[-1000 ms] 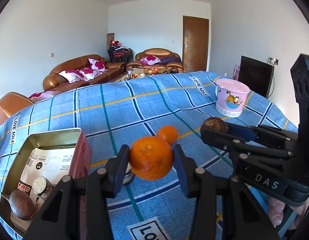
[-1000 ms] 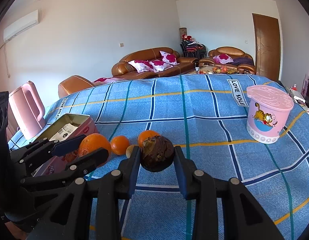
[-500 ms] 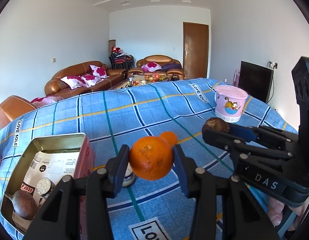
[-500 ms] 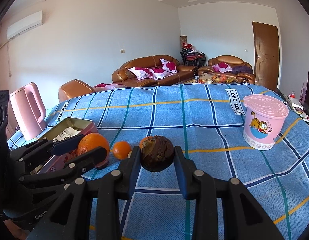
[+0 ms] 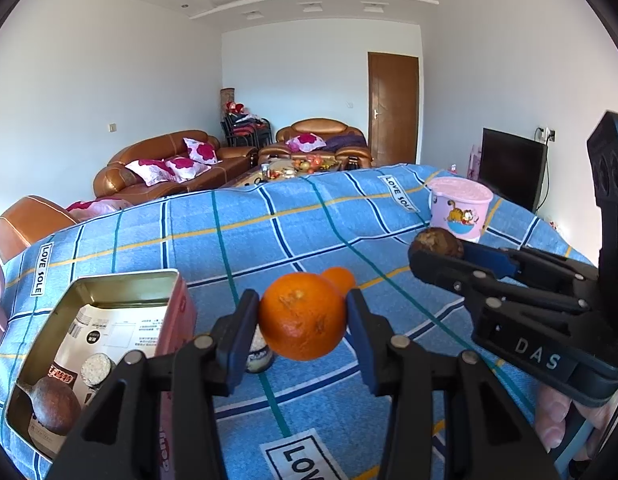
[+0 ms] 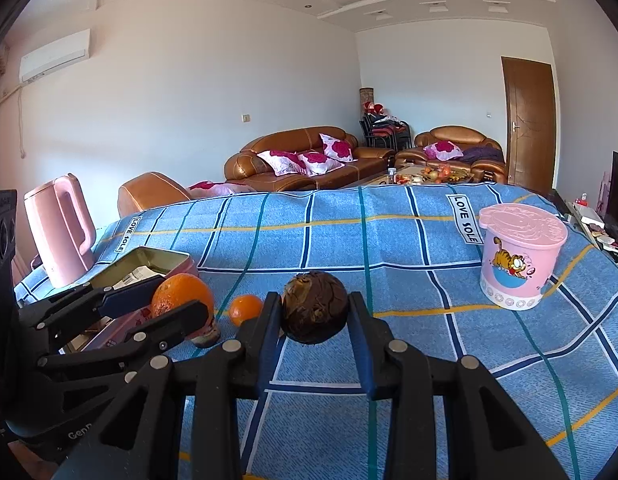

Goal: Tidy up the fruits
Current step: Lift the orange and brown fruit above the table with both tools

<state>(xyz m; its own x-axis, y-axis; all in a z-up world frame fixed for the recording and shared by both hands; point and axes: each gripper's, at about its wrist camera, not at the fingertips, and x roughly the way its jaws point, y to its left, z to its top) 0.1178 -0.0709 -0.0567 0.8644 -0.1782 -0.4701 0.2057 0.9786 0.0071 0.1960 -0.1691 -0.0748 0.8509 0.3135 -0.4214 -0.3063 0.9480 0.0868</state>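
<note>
We log: left gripper (image 5: 303,316) clamping a large orange (image 5: 302,317) above the table's (image 6: 409,240) left edge, beside the open tin (image 5: 121,284); right gripper (image 6: 313,312) clamping a brown fruit (image 6: 315,307) over the middle.

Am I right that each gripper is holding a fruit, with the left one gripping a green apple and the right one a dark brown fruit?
Not quite. The left gripper holds an orange, not a green apple, as the left wrist view shows plainly. The rest stands: the right gripper is shut on a dark brown fruit.
</note>
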